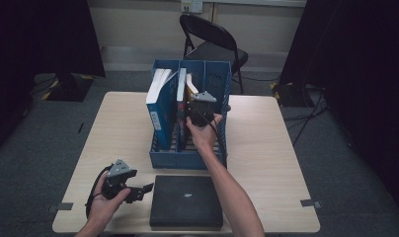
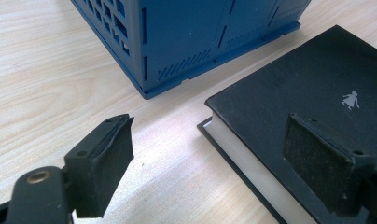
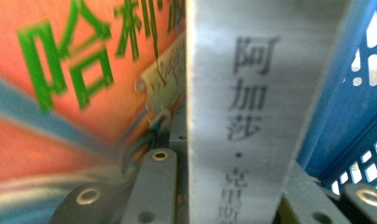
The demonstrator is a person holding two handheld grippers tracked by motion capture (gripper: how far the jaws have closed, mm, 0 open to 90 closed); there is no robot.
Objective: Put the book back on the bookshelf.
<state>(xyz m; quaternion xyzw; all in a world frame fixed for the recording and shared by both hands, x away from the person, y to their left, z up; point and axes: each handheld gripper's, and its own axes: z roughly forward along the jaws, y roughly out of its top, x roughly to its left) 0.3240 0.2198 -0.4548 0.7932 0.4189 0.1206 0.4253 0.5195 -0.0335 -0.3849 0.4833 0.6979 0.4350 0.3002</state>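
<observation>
A blue slotted file rack (image 1: pixel 187 159) stands mid-table with books upright in it. My right gripper (image 1: pixel 196 106) reaches down into its middle part, shut on a thin grey-spined book (image 3: pixel 233 93) printed with dark characters; the jaws sit on either side of the spine. A book with an orange cover and green lettering (image 3: pixel 60 93) leans just left of it, and the rack's blue wall (image 3: pixel 345 107) is on the right. My left gripper (image 1: pixel 140 190) rests open near the table's front left, at the corner of a flat black book (image 2: pixel 308 79), with nothing between its pads (image 2: pixel 114 154).
A tall blue-and-white book (image 1: pixel 160 106) fills the rack's left compartment. The black book (image 1: pixel 186 200) lies in front of the rack (image 2: pixel 186 37). Bare wooden table (image 1: pixel 266 148) stretches to the right. A black folding chair (image 1: pixel 212 44) stands behind the table.
</observation>
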